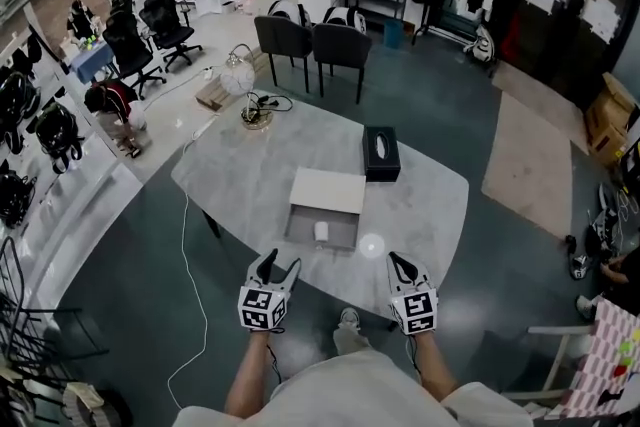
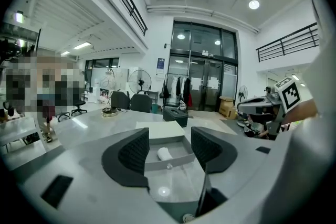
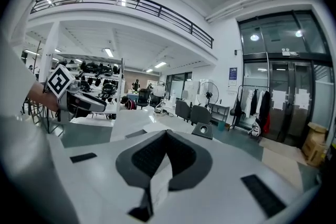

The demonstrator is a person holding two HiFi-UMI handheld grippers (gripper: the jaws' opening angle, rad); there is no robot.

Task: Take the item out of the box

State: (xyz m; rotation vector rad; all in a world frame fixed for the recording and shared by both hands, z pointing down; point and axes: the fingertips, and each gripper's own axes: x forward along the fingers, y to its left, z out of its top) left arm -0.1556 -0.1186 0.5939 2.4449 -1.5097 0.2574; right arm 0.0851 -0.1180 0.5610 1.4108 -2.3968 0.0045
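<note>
Hovering near the table (image 1: 425, 205) edge, the left claw (image 1: 281, 262) gapes released, the right claw (image 1: 397, 261) clenched on nothing, before an open box (image 1: 342, 229) holding a white item (image 1: 321, 232).

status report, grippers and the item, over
Left hand-held gripper open, empty; right hand-held gripper shut, empty. White item lying in open box, untouched. Black tissue box behind, not in the way.

We hold the left gripper (image 1: 281, 264), jaws apart, and the right gripper (image 1: 398, 261), jaws together, at the near table (image 1: 240, 175) edge. The open box (image 1: 304, 227) ahead contains a white item (image 1: 321, 232).
</note>
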